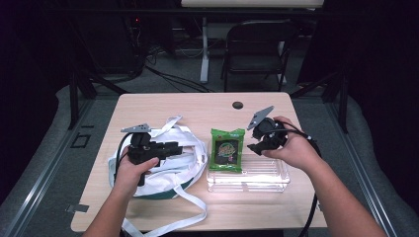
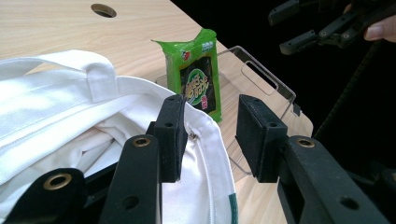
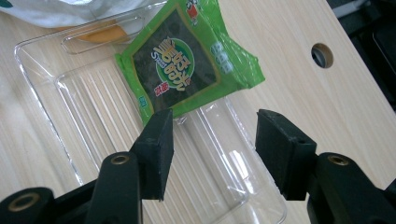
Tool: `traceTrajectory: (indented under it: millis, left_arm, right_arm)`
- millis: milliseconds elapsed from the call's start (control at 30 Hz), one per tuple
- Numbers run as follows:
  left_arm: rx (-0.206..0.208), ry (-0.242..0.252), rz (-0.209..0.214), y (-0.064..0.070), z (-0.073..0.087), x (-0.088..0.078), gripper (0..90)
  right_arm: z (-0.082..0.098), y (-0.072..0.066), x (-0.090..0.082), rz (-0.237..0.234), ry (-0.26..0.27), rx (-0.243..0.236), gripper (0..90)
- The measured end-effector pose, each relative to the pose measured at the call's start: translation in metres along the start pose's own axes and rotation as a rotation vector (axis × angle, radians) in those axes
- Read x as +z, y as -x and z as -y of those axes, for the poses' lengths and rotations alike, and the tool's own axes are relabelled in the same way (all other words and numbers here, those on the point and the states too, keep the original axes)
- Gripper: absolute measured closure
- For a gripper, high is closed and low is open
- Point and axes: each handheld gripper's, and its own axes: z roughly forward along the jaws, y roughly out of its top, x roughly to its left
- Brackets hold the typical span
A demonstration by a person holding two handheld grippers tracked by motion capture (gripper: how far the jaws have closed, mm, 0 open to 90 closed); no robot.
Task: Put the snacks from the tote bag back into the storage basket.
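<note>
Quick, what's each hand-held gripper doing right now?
Left hand-held gripper: open, jaws astride the white cloth bag's rim.
Right hand-held gripper: open, empty.

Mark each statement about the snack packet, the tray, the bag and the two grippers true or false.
1. The green snack packet leans on the clear plastic tray. True.
2. The right gripper is shut on the packet. False: its jaws stand open, with nothing between them.
3. The left gripper has the white bag's rim between its jaws. True.
4. The bag lies inside the tray. False: it lies on the table beside it.
</note>
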Motion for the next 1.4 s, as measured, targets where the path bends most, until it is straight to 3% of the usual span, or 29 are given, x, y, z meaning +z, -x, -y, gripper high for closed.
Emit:
traceTrajectory:
  millis: [67, 167, 333, 500, 567, 700, 833, 1400]
  left_arm:
    - [-0.002, 0.001, -0.001, 0.0, 0.0, 0.0, 62.0]
    - [-0.004, 0.002, -0.006, -0.001, 0.0, 0.0, 62.0]
    - [-0.007, 0.003, -0.015, -0.002, 0.001, -0.001, 62.0]
    - [-0.01, 0.003, -0.016, -0.004, 0.001, -0.001, 61.9]
    - [-0.009, 0.0, -0.019, -0.004, 0.001, -0.001, 62.0]
    - [-0.011, -0.004, -0.025, -0.005, 0.002, 0.0, 61.9]
    - [-0.009, -0.009, -0.031, -0.006, 0.003, 0.0, 61.7]
    - [-0.021, -0.016, -0.054, -0.01, 0.005, 0.001, 61.4]
  right_arm:
    - [0.002, -0.001, -0.001, -0.001, 0.005, 0.014, 47.4]
    - [0.01, -0.005, -0.004, 0.006, 0.049, 0.076, 47.4]
    - [0.021, -0.013, -0.009, 0.063, 0.086, 0.113, 46.2]
    - [0.034, -0.025, -0.01, 0.062, 0.14, 0.171, 45.1]
    - [0.039, -0.03, -0.008, 0.07, 0.139, 0.169, 45.0]
    - [0.045, -0.037, -0.005, 0.066, 0.136, 0.174, 45.0]
    - [0.054, -0.043, 0.0, 0.05, 0.15, 0.212, 45.3]
    - [0.086, -0.071, 0.017, 0.024, 0.288, 0.316, 47.0]
